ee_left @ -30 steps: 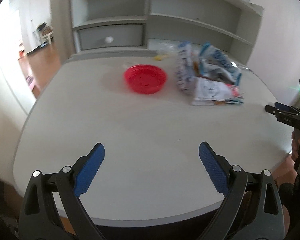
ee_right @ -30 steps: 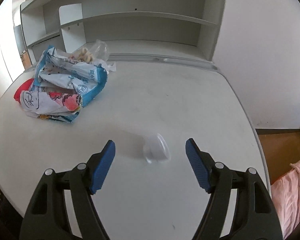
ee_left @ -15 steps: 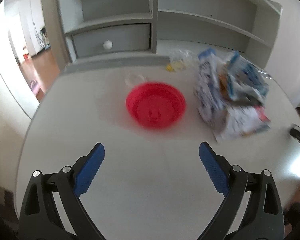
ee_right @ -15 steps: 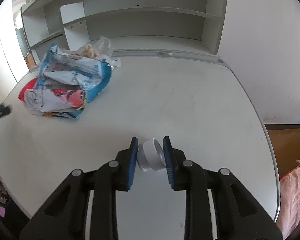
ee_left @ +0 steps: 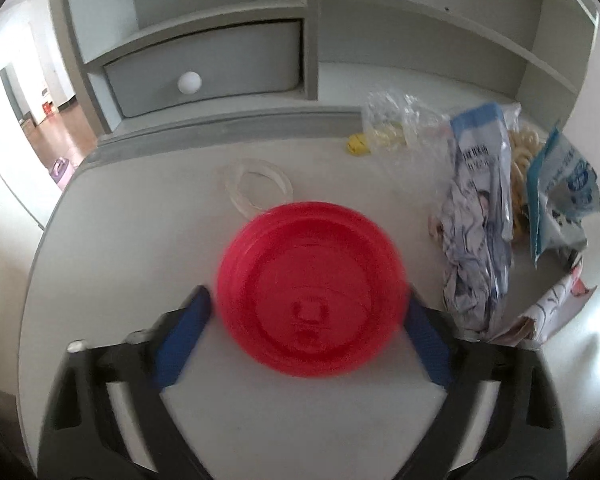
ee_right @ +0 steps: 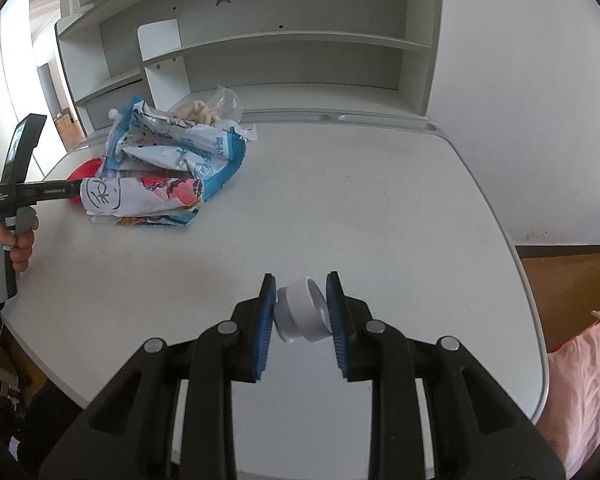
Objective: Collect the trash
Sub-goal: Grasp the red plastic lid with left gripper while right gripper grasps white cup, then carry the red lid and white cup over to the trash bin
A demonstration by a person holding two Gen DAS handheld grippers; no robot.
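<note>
Right now my right gripper [ee_right: 301, 312] is clamped on a small clear plastic cup [ee_right: 302, 314], pads pressing both sides, cup tilted on its side and apparently lifted just off the white desk [ee_right: 380, 208]. My left gripper [ee_left: 308, 312] is spread wide around the red plastic bowl [ee_left: 310, 294], one blue pad on each flank; I can't tell whether either pad touches the rim yet, the frame is a bit blurred there. I read the bowl as the collection bin, with the cup going into it. Other trash on the desk: crumpled snack wrappers [ee_right: 168, 168] piled right of the bowl in the left view, a clear bag of snacks [ee_left: 392, 124] near the shelf unit [ee_left: 220, 60], a small yellow scrap [ee_left: 356, 145] beside that bag, and a transparent ring-shaped lid [ee_left: 258, 188] just behind the bowl. To do this step well I'd close the left pads evenly on the widest part of the rim, gently, since thin plastic likely flexes and could pop out. Keep the bowl level, then bring the cup over its centre and release low so it doesn't bounce. Wrappers sit near the right pad, so I'd watch for snagging them while closing.
</note>
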